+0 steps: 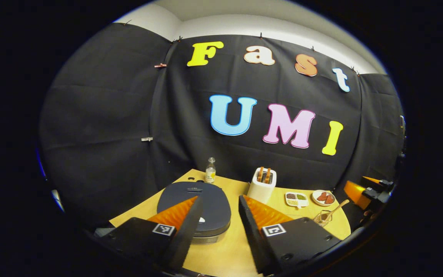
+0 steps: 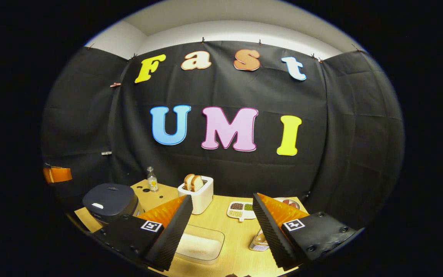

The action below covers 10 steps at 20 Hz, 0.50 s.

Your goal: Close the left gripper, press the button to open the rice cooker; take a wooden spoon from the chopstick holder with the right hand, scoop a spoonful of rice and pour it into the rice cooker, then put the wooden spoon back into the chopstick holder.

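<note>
left gripper view, left tongs [image 1: 219, 215] apart above smooth rounded rice cooker [image 1: 194, 209], right tongs [image 2: 221, 223] apart

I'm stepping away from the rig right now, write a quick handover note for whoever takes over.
Left gripper: open, holding nothing, hanging above the rice cooker.
Right gripper: open, holding nothing, over the clear container of rice.
Rice cooker lid is shut, so the button press is not done.
Wooden spoon stands in the chopstick holder at the table's right.
Nothing done so far. Left: shut the left gripper, press the button, take the spoon, scoop, pour, return the spoon.
</note>
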Each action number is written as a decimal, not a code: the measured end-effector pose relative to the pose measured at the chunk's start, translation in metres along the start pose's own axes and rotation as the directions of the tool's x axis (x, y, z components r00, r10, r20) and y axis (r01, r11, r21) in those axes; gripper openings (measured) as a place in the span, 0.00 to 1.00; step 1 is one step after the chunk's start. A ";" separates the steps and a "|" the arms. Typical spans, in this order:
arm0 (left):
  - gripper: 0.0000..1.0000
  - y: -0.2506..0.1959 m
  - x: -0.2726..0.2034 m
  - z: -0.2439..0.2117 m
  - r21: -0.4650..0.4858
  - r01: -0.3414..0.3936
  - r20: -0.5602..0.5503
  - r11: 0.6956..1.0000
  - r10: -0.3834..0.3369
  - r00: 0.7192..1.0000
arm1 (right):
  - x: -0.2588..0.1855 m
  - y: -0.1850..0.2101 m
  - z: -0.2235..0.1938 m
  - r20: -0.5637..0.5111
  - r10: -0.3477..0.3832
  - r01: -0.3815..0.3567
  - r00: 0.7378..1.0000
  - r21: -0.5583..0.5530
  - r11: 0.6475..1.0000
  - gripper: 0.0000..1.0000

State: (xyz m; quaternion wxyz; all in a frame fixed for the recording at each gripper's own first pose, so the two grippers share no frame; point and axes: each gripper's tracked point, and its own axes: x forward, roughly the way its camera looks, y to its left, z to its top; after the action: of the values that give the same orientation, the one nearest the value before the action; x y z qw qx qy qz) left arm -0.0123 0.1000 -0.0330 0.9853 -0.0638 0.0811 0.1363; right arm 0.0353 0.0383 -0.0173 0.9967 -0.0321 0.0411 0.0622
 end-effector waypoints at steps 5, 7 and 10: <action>0.21 0.032 0.019 -0.013 -0.002 -0.004 -0.072 1.000 0.004 0.997 | -0.023 -0.031 0.001 0.019 -0.090 0.090 0.996 0.024 0.996 0.98; 0.14 0.046 0.033 -0.022 -0.025 -0.011 -0.109 1.000 0.008 0.994 | -0.034 -0.042 -0.004 0.013 -0.126 0.126 0.992 0.031 0.992 0.98; 0.07 0.053 0.057 -0.040 -0.108 0.002 -0.183 0.994 -0.022 0.983 | -0.052 -0.057 -0.012 -0.006 -0.173 0.173 0.985 0.040 0.984 0.98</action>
State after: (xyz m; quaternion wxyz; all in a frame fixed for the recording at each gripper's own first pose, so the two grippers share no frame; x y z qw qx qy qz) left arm 0.0215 0.1599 -0.0878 0.9695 -0.1295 0.1639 0.1280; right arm -0.0097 -0.0254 -0.0214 0.9987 -0.0155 0.0406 -0.0257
